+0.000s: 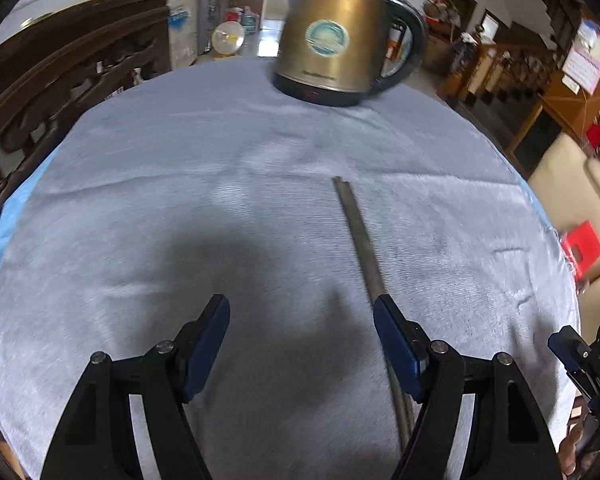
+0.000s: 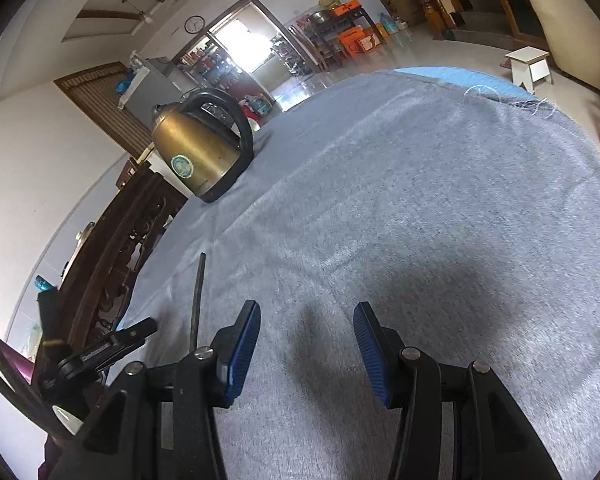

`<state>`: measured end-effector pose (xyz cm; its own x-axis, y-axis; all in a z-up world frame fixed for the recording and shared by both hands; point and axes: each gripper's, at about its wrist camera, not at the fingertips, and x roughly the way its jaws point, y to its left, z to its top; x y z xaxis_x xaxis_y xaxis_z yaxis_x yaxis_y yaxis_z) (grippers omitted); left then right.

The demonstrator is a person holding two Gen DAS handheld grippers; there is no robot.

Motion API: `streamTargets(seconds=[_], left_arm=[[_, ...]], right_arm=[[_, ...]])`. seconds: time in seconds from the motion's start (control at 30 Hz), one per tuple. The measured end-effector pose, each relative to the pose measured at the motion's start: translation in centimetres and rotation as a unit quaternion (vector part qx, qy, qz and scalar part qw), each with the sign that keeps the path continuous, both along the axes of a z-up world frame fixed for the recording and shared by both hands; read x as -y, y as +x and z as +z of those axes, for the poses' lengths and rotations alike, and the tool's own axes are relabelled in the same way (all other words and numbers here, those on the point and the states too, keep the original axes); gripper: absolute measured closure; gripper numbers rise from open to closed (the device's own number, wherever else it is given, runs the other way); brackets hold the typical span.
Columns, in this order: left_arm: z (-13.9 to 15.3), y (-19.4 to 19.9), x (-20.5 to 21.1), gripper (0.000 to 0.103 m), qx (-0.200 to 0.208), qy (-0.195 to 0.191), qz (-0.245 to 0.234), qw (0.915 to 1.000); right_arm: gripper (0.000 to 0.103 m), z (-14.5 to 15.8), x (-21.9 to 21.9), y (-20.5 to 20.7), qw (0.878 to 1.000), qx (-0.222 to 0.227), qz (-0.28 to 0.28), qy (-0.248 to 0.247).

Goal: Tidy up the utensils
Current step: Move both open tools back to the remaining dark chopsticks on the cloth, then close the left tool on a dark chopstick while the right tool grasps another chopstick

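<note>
— Left wrist view: the left gripper gapes, empty; metal tongs run under its right finger on the grey cloth.

— Right wrist view: the right gripper is parted, empty, tongs to its left.

A lived-in home: kettle on a clothed table, wall clock (carved wooden furniture around).
</note>
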<state>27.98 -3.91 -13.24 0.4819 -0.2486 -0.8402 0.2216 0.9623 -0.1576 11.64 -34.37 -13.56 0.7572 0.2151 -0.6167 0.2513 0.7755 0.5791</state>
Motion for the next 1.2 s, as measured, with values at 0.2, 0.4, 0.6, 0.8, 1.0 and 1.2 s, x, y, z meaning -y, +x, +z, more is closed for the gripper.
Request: streamTargets(seconds=[0.2, 0.4, 0.6, 0.8, 1.0, 1.2], left_arm=[[-1.1, 0.6, 1.6, 0.028, -0.008, 0.015, -0.009, 0.9998], [-1.9, 1.4, 2.7, 0.028, -0.017, 0.038, -0.013, 0.9991], [-2.2, 2.2, 2.8, 0.028, -0.020, 0.044, -0.013, 0.9987], [-2.3, 3.0, 3.4, 0.023, -0.027, 0.053, -0.017, 0.9981], [-2.3, 4.3, 3.7, 0.018, -0.041, 0.057, -0.018, 0.9974], [-2.5, 4.5, 2.7, 0.018, -0.037, 0.063, -0.005, 0.9973]], right_arm=[[0.051, -1.0, -0.9, 1.1, 1.000, 0.005, 0.018, 0.005], [0.051, -1.6, -1.4, 1.8, 0.999, 0.011, 0.030, 0.009], [0.051, -1.7, -1.0, 1.7, 0.999, 0.015, 0.026, 0.015], [0.051, -2.0, -1.0, 1.8, 0.999, 0.013, 0.027, 0.018], [0.051, -1.8, -1.0, 1.6, 0.999, 0.023, 0.029, 0.016], [0.051, -1.9, -1.0, 1.7, 0.999, 0.027, 0.032, 0.018]])
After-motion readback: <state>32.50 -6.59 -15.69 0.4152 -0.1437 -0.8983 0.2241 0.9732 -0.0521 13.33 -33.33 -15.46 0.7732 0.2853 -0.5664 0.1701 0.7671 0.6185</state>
